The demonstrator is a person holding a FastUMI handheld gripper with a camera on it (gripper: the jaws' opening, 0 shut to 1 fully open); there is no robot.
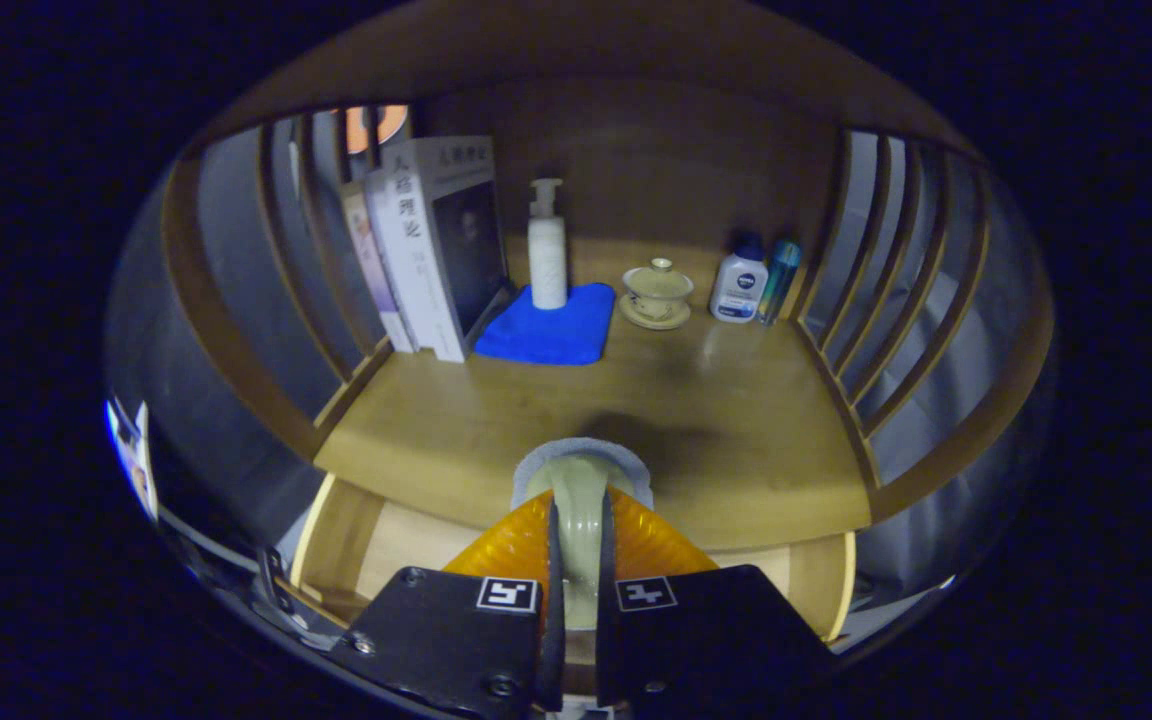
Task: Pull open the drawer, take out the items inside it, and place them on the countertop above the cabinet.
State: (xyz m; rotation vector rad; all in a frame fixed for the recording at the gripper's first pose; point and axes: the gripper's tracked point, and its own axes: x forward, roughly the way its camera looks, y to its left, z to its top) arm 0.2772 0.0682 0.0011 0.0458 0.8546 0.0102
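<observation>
Looked like a home corner, slatted wooden cabinet (236, 330), books (426, 250), lotion pump bottle (547, 245), lidded teacup (656, 290), toiletries (739, 285).

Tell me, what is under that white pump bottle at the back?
The pump bottle stands on a folded blue cloth spread on the countertop. Whatever lies under the cloth is covered. The tool grips a pale roll.

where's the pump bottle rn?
In the gripper view, the pump bottle stands upright on the blue cloth at the back of the countertop, between the books and the lidded cup, well beyond the fingers.
</observation>
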